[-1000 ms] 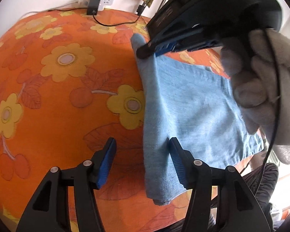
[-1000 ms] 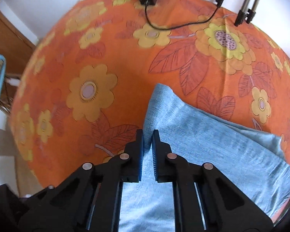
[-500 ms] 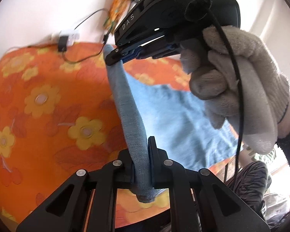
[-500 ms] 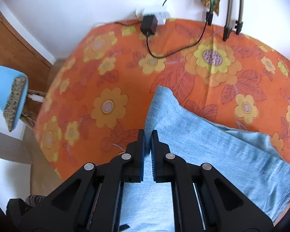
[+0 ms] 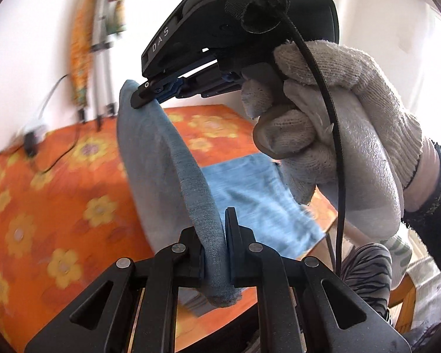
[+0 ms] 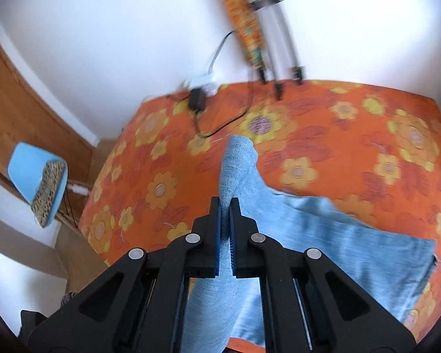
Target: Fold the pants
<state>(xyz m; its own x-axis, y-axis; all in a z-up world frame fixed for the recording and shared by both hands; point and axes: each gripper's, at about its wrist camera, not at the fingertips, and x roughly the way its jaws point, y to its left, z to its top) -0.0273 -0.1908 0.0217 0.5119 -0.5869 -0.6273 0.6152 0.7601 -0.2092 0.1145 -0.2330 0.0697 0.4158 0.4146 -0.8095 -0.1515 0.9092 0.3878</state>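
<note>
Pants (image 5: 161, 158) edge raised betw both grippers, rest on table (image 6: 352, 123); chair (image 6: 41, 182) left.

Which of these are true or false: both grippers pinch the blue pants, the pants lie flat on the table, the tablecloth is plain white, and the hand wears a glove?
1. Both grippers pinch the pants. True: the left gripper and the right gripper are each shut on the blue pants.
2. The pants lie flat. False: one edge is lifted off the table; the rest lies on it.
3. The tablecloth is plain white. False: it is orange with yellow flowers.
4. The hand holding the right gripper wears a glove. True: a white knit one.
</note>
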